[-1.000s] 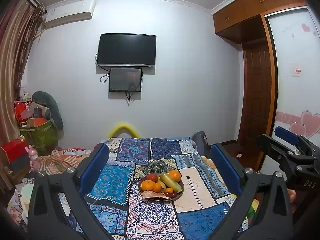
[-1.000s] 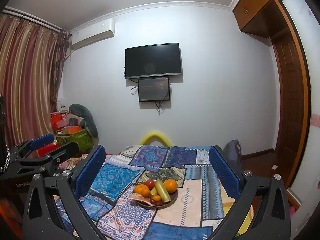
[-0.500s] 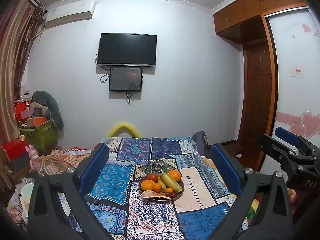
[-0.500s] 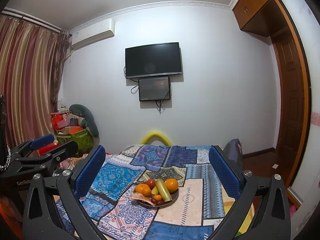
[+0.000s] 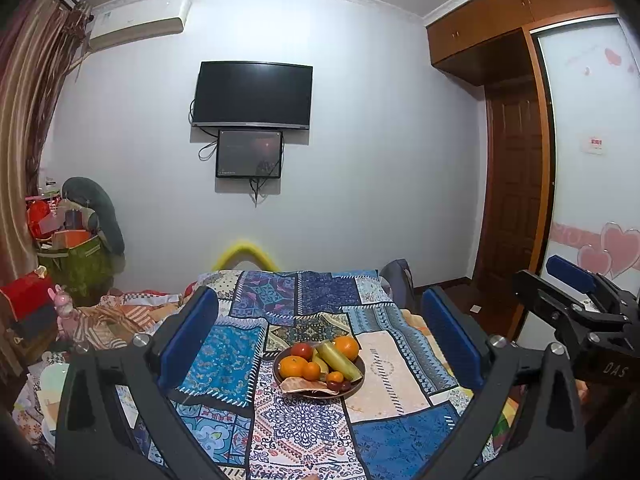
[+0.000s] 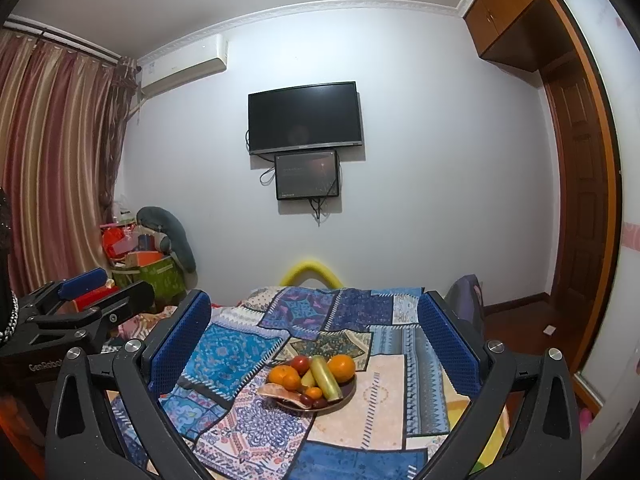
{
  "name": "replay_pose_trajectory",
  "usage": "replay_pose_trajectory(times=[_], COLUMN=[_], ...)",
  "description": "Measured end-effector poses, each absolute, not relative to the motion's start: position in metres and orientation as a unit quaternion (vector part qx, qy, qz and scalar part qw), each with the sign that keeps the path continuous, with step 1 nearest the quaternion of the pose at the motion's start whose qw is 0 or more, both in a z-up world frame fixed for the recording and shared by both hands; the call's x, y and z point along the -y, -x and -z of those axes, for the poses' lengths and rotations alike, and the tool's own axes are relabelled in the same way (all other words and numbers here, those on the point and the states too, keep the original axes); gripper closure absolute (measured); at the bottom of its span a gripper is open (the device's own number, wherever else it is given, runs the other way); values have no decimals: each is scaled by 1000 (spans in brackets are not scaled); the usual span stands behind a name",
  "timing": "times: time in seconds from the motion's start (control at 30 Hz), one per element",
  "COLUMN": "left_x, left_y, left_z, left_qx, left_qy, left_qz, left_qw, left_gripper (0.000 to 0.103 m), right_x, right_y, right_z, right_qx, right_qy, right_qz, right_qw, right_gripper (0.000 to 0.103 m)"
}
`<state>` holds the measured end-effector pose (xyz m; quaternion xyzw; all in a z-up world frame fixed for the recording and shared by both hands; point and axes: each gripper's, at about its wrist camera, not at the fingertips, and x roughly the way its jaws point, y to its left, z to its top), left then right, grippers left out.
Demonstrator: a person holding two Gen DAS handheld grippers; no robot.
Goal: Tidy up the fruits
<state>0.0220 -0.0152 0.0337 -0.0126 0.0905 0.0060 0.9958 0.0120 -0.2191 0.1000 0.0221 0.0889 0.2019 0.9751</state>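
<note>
Fruit plate (image 5: pixel 319 391) is seen at 6 o'clock on the patchwork cloth (image 5: pixel 224 364), w/ oranges (image 5: pixel 346 347), a tomato (image 5: pixel 301 350) and a green cucumber-like piece (image 5: pixel 336 360) all piled on it. Nothing is seen changed vs. a sec ago; no approach is made. Left gripper (image 5: pixel 320 332) and right gripper (image 6: pixel 316 332) are held wide apart, nothing gripped, well short of the plate.

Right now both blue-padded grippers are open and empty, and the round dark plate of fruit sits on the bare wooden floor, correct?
One thing is wrong: the round dark plate sits on the blue patchwork quilt, not a wooden floor. The left wrist view shows it. The left gripper and right gripper are indeed open and empty.
</note>
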Motion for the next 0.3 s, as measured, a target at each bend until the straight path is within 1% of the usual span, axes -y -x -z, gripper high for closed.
replay_pose_trajectory(times=[0.3], left_x=[21], left_y=[-27], left_z=[-31], left_qx=[-99], left_qy=[2], left_qz=[1], left_qw=[995], left_gripper=[0], right_x=[218], right_y=[-21], right_z=[-97], right_qx=[-100], right_qy=[-21], right_qz=[-202], right_qw=[974], right_gripper=[0])
